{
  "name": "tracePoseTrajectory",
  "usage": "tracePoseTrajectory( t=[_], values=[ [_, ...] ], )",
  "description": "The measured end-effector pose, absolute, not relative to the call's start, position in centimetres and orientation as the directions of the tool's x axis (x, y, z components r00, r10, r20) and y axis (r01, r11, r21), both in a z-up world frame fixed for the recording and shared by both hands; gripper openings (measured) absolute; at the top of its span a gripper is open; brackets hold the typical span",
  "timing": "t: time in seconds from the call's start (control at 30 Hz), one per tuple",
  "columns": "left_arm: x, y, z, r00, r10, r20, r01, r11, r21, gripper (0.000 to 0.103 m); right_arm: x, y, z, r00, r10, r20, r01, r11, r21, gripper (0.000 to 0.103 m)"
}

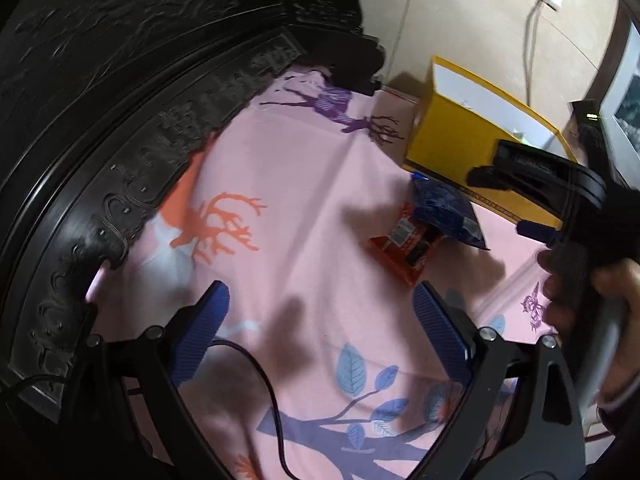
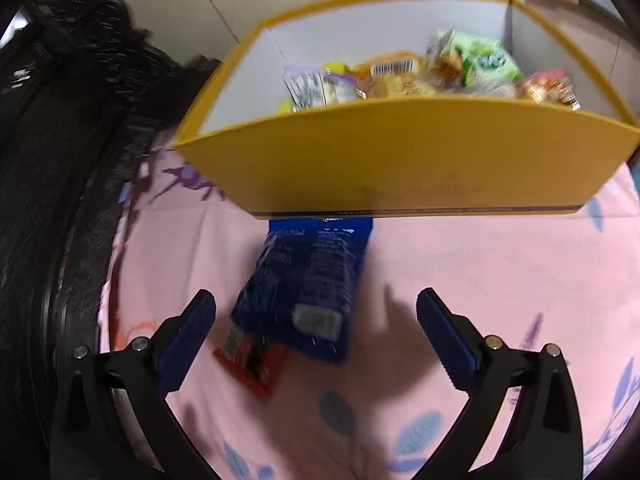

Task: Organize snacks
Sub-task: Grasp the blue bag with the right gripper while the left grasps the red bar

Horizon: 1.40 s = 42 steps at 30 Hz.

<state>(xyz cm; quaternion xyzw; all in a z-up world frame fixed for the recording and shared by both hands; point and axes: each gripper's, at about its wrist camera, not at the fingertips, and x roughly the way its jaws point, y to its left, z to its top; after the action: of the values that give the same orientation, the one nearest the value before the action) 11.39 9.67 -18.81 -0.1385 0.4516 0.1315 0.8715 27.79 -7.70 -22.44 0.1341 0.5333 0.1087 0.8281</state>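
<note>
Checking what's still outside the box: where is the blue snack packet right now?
The blue snack packet lies on the pink cloth just in front of the yellow box, overlapping a red packet, ahead of the open right gripper.

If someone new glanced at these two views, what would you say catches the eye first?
Most striking is the yellow box at the far side of the pink patterned cloth, its inside piled with bright snack packets. Just in front of it a dark blue packet lies partly over a red packet. The right hand-held gripper hangs open above these two, and dark carved wood curves along the cloth's left edge.
</note>
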Motion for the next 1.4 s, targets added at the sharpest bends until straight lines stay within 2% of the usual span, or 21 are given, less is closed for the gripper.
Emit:
tracePoseTrajectory(
  t=[0.17,0.43,0.63,0.73,0.77,0.97,1.4],
  values=[
    [11.4,10.2,-19.5,0.537,0.070,-0.840,-0.356,0.922,-0.150,0.096,29.9,-5.3,-24.8,0.365,0.274,-0.890,-0.012,0.957,0.290,0.101],
    [11.9,10.0,-20.0,0.525,0.070,-0.848,-0.328,0.936,-0.125,0.096,31.3,-3.2,-26.9,0.333,0.177,-0.926,0.009,0.982,0.191,0.101],
    [12.2,10.8,-20.5,0.510,0.072,-0.857,-0.349,0.928,-0.130,0.096,30.9,-2.8,-27.2,0.367,0.143,-0.919,-0.025,0.989,0.144,0.101],
    [12.2,10.9,-20.7,0.503,0.072,-0.861,-0.355,0.926,-0.130,0.096,30.4,-3.3,-27.1,0.389,0.122,-0.913,-0.023,0.992,0.123,0.091],
    [12.2,10.9,-20.7,0.503,0.073,-0.861,-0.355,0.926,-0.129,0.096,30.1,-3.6,-26.9,0.397,0.114,-0.911,-0.024,0.993,0.114,0.083],
    [12.4,10.6,-20.8,0.502,0.076,-0.861,-0.344,0.931,-0.118,0.096,29.5,-4.6,-26.7,0.416,0.147,-0.897,-0.080,0.989,0.125,0.069],
    [16.1,9.2,-20.6,0.552,0.071,-0.831,-0.264,0.960,-0.094,0.096,25.8,-11.0,-26.8,0.441,0.176,-0.880,-0.140,0.982,0.126,0.064]
  ],
)
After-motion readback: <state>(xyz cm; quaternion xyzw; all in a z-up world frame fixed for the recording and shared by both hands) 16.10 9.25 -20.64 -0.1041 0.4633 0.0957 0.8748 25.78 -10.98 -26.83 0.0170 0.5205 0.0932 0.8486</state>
